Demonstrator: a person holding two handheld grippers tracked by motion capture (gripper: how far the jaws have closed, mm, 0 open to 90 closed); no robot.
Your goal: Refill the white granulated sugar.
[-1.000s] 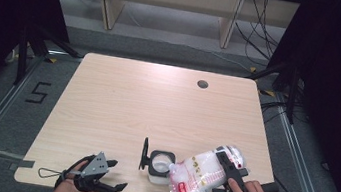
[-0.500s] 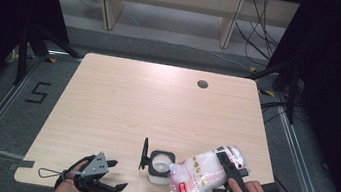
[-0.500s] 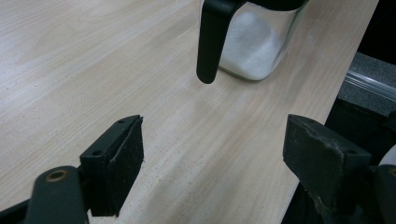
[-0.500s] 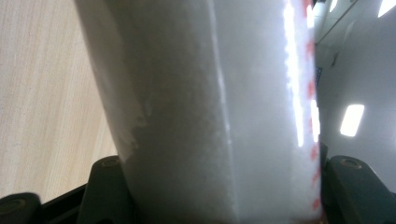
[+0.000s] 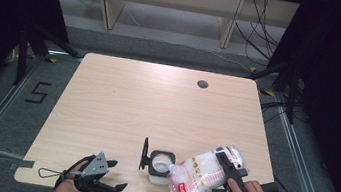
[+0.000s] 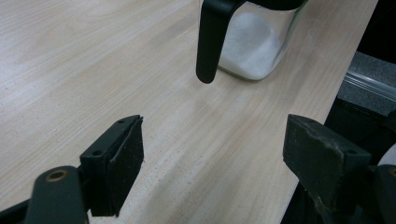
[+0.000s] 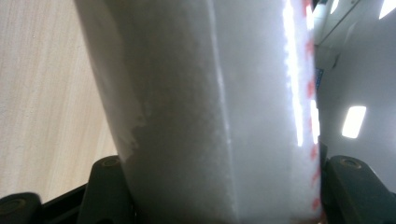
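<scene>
A clear plastic bag of white granules (image 5: 198, 173) with red print is tilted over the table's front edge, its lower corner at the mouth of a small square glass jar (image 5: 159, 164). My right gripper (image 5: 219, 166) is shut on the bag, one black jaw lying across its top. In the right gripper view the bag (image 7: 210, 107) sits between both jaws. The jar (image 6: 254, 44) holds white powder, and its black hinged lid (image 5: 144, 153) stands open on its left. My left gripper (image 5: 116, 175) rests open near the front edge, left of the jar, with nothing between its jaws (image 6: 212, 154).
The light wooden table (image 5: 147, 103) has a round cable hole (image 5: 203, 84) at the back right. Beyond the far edge stand shelf legs and cables on the floor. A number is taped on the floor at the left (image 5: 37, 92).
</scene>
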